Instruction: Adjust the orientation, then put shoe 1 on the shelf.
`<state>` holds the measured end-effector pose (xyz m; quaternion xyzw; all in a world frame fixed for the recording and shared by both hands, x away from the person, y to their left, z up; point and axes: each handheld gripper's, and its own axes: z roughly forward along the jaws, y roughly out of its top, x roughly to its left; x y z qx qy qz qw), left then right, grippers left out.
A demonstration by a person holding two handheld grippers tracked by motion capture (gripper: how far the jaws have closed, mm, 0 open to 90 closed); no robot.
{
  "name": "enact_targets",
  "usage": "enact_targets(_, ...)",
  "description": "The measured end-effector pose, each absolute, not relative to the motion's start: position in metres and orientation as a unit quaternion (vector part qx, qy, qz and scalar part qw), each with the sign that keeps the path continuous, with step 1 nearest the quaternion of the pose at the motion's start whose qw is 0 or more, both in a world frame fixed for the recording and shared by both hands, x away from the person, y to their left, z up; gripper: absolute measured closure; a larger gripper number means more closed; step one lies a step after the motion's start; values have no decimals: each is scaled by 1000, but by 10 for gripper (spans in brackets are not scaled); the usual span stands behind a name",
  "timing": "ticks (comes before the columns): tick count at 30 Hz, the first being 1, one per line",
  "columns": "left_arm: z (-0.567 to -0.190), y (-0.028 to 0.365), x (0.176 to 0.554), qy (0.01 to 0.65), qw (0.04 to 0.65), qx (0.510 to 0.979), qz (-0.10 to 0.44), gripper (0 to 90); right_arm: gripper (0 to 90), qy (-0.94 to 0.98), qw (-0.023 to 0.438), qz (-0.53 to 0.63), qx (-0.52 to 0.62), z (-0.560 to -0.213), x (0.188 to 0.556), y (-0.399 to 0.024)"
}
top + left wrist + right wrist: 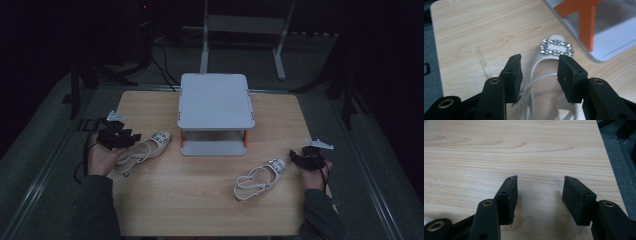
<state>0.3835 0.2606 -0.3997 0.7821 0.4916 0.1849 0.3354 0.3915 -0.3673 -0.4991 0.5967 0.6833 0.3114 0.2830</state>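
Two pale slingback shoes with rhinestone buckles lie on the wooden table. The left shoe lies at the table's left side, toe toward the stand. My left gripper hovers over its heel end. In the left gripper view the jaws stand apart above the left shoe, its thin strap passing below and between them without touching the pads, and its buckle just ahead. My left gripper is open. The right shoe lies to the left of my right gripper. My right gripper stands open over bare wood.
A grey two-tier stand with orange posts sits at the table's middle back; its lower shelf is close to the left shoe's toe. Dark floor, cables and a metal frame lie beyond the table.
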Motion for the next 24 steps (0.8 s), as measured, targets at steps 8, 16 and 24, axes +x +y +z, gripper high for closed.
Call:
enact_targets(8,-406,251,387,475,322,802,167,553,456,683,282,312,597,-499,391,-367)
enact_targets(16,-412,254,388,475,303,810,161,568,455,684,281,313,596,-499,391,-368)
enact_targets(24,-418,256,388,472,289,819,154,568,453,684,282,312,596,-499,392,-367)
